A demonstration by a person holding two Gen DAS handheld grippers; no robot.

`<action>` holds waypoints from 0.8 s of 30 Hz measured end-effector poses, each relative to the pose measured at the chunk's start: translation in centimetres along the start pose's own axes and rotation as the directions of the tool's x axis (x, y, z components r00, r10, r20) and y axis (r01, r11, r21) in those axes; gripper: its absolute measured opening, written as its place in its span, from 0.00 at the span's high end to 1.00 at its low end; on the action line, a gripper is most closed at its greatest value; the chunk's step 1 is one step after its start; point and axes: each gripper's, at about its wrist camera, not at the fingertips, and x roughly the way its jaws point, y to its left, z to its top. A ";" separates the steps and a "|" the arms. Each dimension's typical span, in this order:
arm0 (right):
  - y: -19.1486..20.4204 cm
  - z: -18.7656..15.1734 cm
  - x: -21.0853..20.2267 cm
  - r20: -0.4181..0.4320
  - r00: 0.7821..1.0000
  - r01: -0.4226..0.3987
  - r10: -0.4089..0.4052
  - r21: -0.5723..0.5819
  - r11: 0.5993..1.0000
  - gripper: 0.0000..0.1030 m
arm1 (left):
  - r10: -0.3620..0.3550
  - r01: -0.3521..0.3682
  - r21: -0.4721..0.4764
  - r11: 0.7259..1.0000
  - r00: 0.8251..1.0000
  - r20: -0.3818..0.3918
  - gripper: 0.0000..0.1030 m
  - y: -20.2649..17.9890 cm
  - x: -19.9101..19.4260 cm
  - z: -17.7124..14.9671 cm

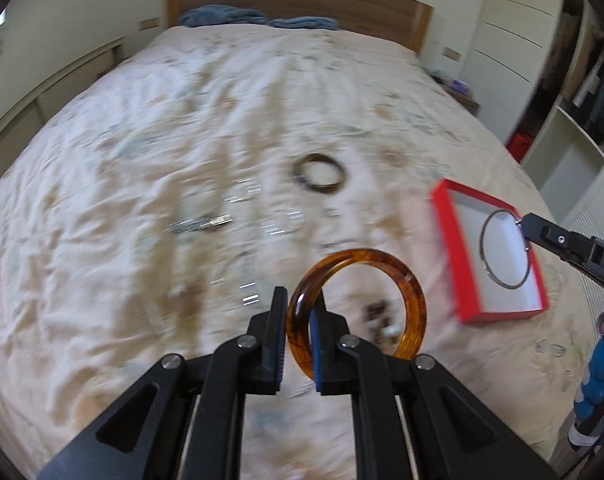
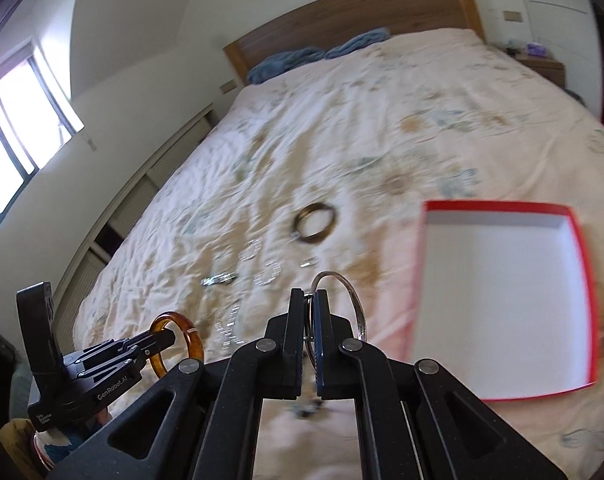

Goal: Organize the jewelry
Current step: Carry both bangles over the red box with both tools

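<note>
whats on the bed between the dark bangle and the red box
Nothing: only bare floral bedspread lies between the dark bangle and the red box, clearest in the right wrist view.

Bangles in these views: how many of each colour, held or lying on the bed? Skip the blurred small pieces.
amber bangle: 1, in the left gripper
thin silver bangle: 1, in the right gripper
dark brown bangle: 1, on the bed
Total: 3
</note>
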 end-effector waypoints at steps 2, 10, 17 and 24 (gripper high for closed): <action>-1.9 0.4 -0.6 0.006 1.000 0.025 -0.026 0.010 1.000 0.96 | -0.025 0.025 0.029 0.999 1.000 -0.007 0.91 -2.3 0.9 0.7; -10.6 1.5 -1.5 -0.003 0.989 0.145 -0.145 0.042 0.989 0.96 | -0.115 0.123 0.147 0.981 0.991 -0.061 0.91 -13.3 6.7 3.1; -15.9 -0.2 1.0 -0.088 0.978 0.193 -0.187 0.062 0.979 0.96 | -0.112 0.140 0.214 0.967 0.984 -0.136 0.91 -19.7 12.3 2.8; -16.9 -2.4 4.0 -0.153 0.971 0.189 -0.182 0.032 0.981 0.99 | -0.072 0.117 0.234 0.965 0.979 -0.191 0.91 -20.9 15.8 1.4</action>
